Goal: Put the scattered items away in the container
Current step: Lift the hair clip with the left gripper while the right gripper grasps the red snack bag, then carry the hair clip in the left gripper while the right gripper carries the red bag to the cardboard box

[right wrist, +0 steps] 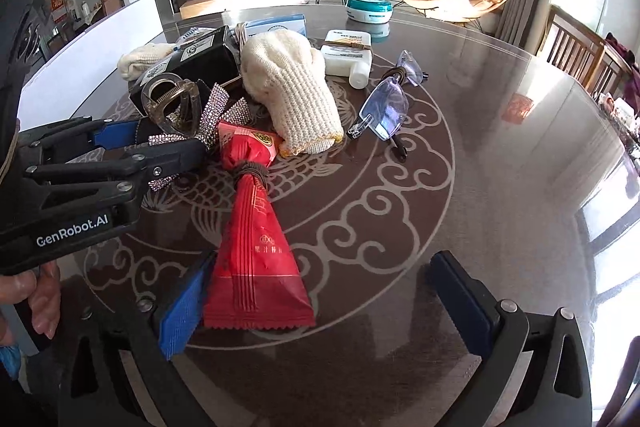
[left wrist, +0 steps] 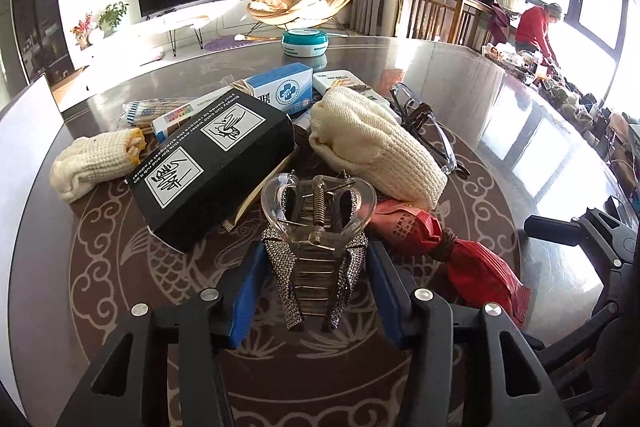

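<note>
The hair clip (left wrist: 316, 251) sits between the fingers of the left gripper (left wrist: 316, 291), its long axis running straight out along them: the clear heart-shaped handles point away toward the pile, the rhinestone jaws trail back toward the gripper's body. The blue pads (left wrist: 245, 291) flank the rhinestone part on either side. In the left wrist view a sliver of gap seems to show at each pad, so I judge the fingers partly spread around the clip, not clamped on it, though contact cannot be ruled out from here. From the right wrist view the same clip (right wrist: 176, 107) looks to be off the counter (right wrist: 480, 147), near the black box (right wrist: 200, 59).

The right gripper (right wrist: 320, 303) has its fingers spread wide, nothing pinched. The red packet (right wrist: 256, 247) lies just off its left pad (right wrist: 182, 311), long axis running away from it toward the knit glove (right wrist: 288, 95); the glasses (right wrist: 384, 107) lie further out and to the right.

So the left hand is plainly nearer the clip, and the right nearer the packet. No container is clearly identifiable in either view; the white panel (right wrist: 100, 39) at the left edge may be its wall, but I cannot tell.
</note>
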Motion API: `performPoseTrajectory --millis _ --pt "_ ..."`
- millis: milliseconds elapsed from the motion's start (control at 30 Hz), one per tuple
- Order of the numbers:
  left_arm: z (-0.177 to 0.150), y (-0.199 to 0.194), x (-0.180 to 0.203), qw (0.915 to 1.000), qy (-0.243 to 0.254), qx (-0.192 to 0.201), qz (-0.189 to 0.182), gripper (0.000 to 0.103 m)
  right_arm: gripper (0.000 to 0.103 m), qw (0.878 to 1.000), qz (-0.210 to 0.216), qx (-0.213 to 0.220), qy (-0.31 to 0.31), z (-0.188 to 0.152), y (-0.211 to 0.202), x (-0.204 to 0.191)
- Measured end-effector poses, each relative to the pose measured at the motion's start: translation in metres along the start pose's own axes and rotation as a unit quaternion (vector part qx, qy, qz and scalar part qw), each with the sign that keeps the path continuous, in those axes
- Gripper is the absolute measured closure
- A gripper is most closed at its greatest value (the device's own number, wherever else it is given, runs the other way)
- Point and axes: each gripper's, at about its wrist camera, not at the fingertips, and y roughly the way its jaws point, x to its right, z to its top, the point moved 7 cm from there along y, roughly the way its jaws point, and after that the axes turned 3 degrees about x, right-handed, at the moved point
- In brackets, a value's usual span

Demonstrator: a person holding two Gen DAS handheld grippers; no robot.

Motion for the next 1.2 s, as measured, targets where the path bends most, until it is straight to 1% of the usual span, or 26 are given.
performPoseTrajectory --millis 67,133,267,333,400,433,467,500,533,600,733,833,900,967,1000,1033,1067,1100,1133,1200 --pt "-0.012 -0.011 -0.007 0.9998 -0.010 0.000 0.019 0.053 0.000 1.000 0.000 0.000 0.000 0.000 0.000 0.000" --pt "-0.032 -0.029 -0.022 0.9987 -0.024 -0.002 0.044 0.053 0.000 1.000 0.000 0.000 0.000 0.000 0.000 0.000" --pt "-0.077 -0.069 -0.064 0.9944 -0.050 -0.005 0.093 0.053 0.000 1.000 0.000 0.000 0.000 0.000 0.000 0.000" --pt "-0.092 -0.081 -0.086 0.9917 -0.078 -0.006 0.102 0.052 0.000 1.000 0.000 0.000 0.000 0.000 0.000 0.000" --pt "-0.101 -0.083 -0.102 0.9890 -0.110 -0.015 0.098 0.051 0.000 1.000 0.000 0.000 0.000 0.000 0.000 0.000" --pt "-0.103 -0.083 -0.107 0.9880 -0.119 -0.014 0.098 0.033 0.000 1.000 0.001 -0.001 -0.001 0.000 0.000 0.000" --pt "-0.105 -0.080 -0.109 0.9865 -0.123 -0.023 0.105 0.021 0.000 1.000 0.006 -0.001 -0.005 0.001 0.000 -0.001" --pt "-0.107 -0.075 -0.108 0.9862 -0.120 -0.035 0.108 0.003 0.000 1.000 0.019 -0.003 -0.016 0.002 0.000 -0.005" --pt "-0.106 -0.070 -0.105 0.9870 -0.109 -0.047 0.108 0.000 0.000 0.998 0.040 -0.010 -0.039 0.003 0.001 -0.011" --pt "-0.106 -0.066 -0.099 0.9892 -0.092 -0.052 0.101 0.000 0.000 0.993 0.073 -0.034 -0.085 0.005 0.003 -0.024" --pt "-0.108 -0.067 -0.100 0.9894 -0.093 -0.050 0.099 0.000 0.000 0.984 0.109 -0.087 -0.108 0.018 0.013 -0.039" --pt "-0.107 -0.067 -0.100 0.9893 -0.094 -0.050 0.100 0.000 0.001 0.981 0.110 -0.108 -0.120 0.028 0.022 -0.045" --pt "-0.107 -0.067 -0.100 0.9893 -0.094 -0.051 0.099 0.000 0.017 0.979 0.095 -0.119 -0.133 0.034 0.024 -0.046" --pt "-0.106 -0.067 -0.099 0.9892 -0.093 -0.052 0.101 0.000 0.061 0.976 0.097 -0.129 -0.143 0.038 0.021 -0.049" --pt "-0.106 -0.066 -0.099 0.9890 -0.093 -0.056 0.100 0.000 0.070 0.975 0.102 -0.138 -0.143 0.039 0.019 -0.050" --pt "-0.104 -0.065 -0.100 0.9887 -0.092 -0.066 0.098 0.000 0.082 0.973 0.106 -0.147 -0.142 0.039 0.017 -0.050" --pt "-0.102 -0.064 -0.100 0.9882 -0.092 -0.078 0.095 0.000 0.083 0.972 0.110 -0.154 -0.141 0.038 0.016 -0.051" --pt "-0.100 -0.065 -0.100 0.9886 -0.089 -0.079 0.093 0.015 0.083 0.971 0.112 -0.154 -0.142 0.038 0.012 -0.051" --pt "-0.096 -0.068 -0.100 0.9897 -0.085 -0.072 0.091 0.050 0.084 0.972 0.112 -0.149 -0.143 0.038 0.006 -0.052" --pt "-0.091 -0.074 -0.099 0.9916 -0.090 -0.061 0.069 0.051 0.084 0.974 0.128 -0.132 -0.134 0.041 -0.012 -0.053"
